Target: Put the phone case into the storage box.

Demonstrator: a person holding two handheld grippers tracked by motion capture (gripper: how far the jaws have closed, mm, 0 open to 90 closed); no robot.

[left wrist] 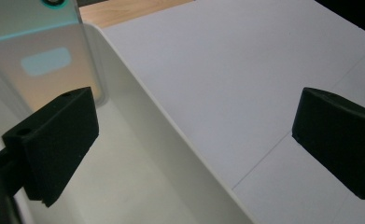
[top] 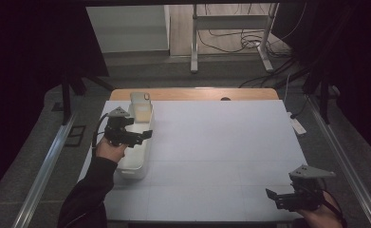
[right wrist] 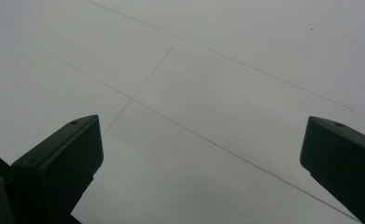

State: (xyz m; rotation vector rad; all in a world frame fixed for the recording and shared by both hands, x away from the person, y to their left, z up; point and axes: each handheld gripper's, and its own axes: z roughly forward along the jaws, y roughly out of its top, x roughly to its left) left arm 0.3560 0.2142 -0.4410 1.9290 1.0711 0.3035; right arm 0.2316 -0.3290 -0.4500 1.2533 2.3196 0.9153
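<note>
While hovering spread over the white bin [top: 136, 156], the left gripper [top: 143, 136] is lining up on the phone [top: 141, 105]. Next it's probably needing to close on it; the right gripper [top: 274, 197] is resting, jaws apart

We find no readable text, brand, number or sign anywhere. The phone [left wrist: 40, 70] standing in the white bin [left wrist: 171, 154] carries a pale blank patch on its back, but we can make out no letters on it, and the table [top: 221, 142] is unmarked.
</note>
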